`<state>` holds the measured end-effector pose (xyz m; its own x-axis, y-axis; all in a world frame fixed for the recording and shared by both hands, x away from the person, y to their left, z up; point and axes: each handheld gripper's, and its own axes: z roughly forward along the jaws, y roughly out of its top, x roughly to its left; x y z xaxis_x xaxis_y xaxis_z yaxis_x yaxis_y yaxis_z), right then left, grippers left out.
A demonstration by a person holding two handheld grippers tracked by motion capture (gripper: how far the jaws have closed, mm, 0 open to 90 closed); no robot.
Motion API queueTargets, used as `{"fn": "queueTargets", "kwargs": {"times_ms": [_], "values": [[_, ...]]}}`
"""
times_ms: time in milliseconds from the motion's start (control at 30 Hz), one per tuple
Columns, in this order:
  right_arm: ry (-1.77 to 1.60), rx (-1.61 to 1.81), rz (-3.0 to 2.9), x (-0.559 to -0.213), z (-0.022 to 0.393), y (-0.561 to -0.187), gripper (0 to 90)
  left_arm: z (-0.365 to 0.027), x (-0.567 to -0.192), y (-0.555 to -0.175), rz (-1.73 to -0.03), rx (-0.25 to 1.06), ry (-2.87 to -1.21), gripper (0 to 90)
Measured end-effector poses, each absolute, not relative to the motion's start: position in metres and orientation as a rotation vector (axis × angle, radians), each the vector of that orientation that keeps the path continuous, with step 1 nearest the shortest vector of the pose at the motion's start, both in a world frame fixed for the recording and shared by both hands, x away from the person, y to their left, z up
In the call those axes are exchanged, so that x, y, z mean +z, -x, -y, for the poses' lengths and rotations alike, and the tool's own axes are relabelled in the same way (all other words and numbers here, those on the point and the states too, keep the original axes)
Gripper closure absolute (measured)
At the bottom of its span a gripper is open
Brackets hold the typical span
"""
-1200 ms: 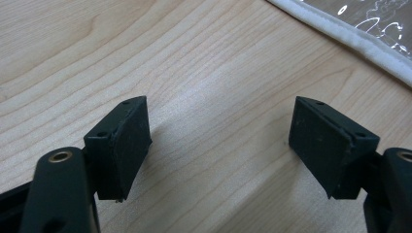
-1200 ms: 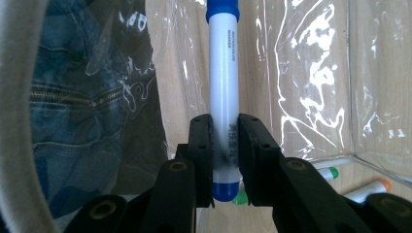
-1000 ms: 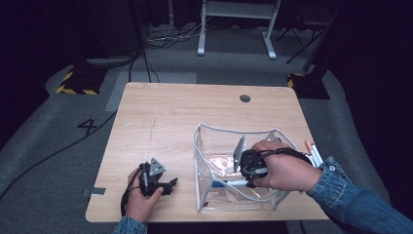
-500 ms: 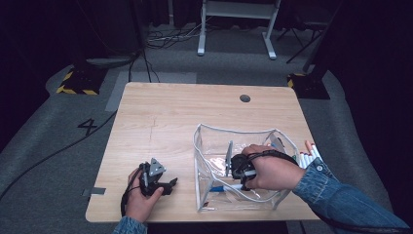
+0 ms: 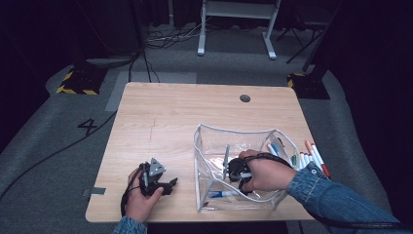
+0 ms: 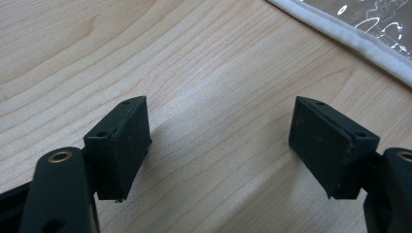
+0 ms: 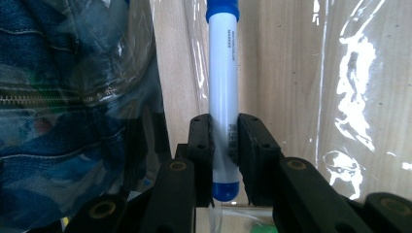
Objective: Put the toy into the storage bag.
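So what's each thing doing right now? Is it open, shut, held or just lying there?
Clear pouch: open at the top, standing on the table.
Blue marker: capped, clamped between the right gripper's jaws, inside the pouch.
Right gripper: shut on the marker, reaching into the pouch.
Left gripper: open, nothing between its jaws, over bare wood.
Markers beside the pouch: lying loose on the table.
Table: flat.

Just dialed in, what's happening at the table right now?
The right gripper has its jaws shut on a blue-capped marker and is down inside the clear pouch. More markers lie by the pouch's right side. The left gripper rests open on the wooden table with nothing between its jaws.
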<state>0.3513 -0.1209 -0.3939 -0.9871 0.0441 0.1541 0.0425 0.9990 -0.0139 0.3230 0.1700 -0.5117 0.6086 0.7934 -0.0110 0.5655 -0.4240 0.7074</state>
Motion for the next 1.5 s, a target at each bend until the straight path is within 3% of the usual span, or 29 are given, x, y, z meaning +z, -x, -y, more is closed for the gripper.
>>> {"fn": "queueTargets", "kwargs": {"times_ms": [533, 733, 1100, 1500], "values": [[0.059, 0.040, 2.946, -0.411, 0.121, -0.354, 75.1, -0.170, -0.512, -0.323, -1.066, 0.428, -2.148, 23.2], [0.096, -0.001, 2.939, -0.410, 0.124, -0.355, 63.4, -0.170, -0.512, -0.323, -1.066, 0.428, -2.148, 23.3], [0.271, -0.374, 3.064, -0.359, 0.145, -0.365, 54.7, -0.170, -0.512, -0.323, -1.065, 0.429, -2.148, 23.3], [0.529, -0.708, 3.088, -0.296, 0.196, -0.371, 54.8, -0.170, -0.512, -0.323, -1.066, 0.429, -2.148, 23.3]]}}
